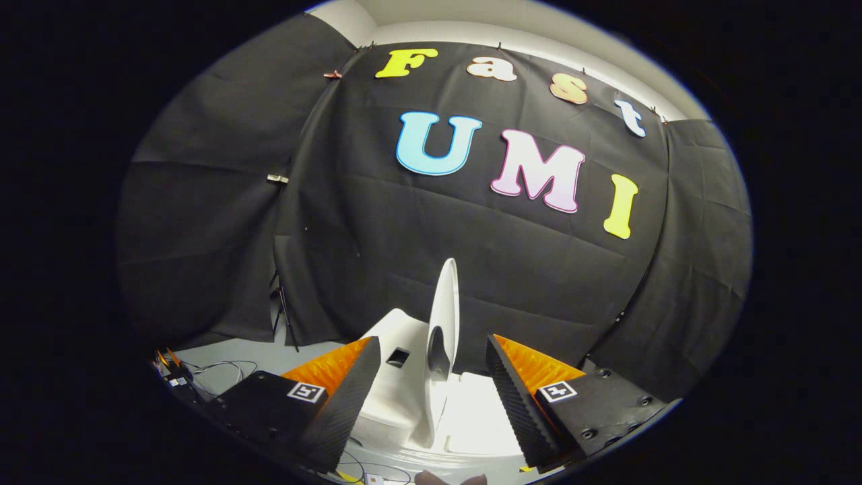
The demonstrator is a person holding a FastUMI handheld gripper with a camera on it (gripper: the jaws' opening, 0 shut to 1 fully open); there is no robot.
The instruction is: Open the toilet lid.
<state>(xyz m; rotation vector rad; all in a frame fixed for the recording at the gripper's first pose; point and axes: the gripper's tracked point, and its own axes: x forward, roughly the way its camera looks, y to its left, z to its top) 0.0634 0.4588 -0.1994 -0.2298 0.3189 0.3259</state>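
Lid [444, 316] stands raised, seen edge-on, long axis near vertical above the toilet [471, 417]. Gripper [431, 397] fingers spread apart, flanking the lid without contact.

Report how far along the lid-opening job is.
Done, by the look of it: the toilet lid stands upright, seen edge-on, raised off the white toilet. In hand: nothing; the tool is open, its fingers either side of the lid without touching it. Left: probably only backing the tool away.
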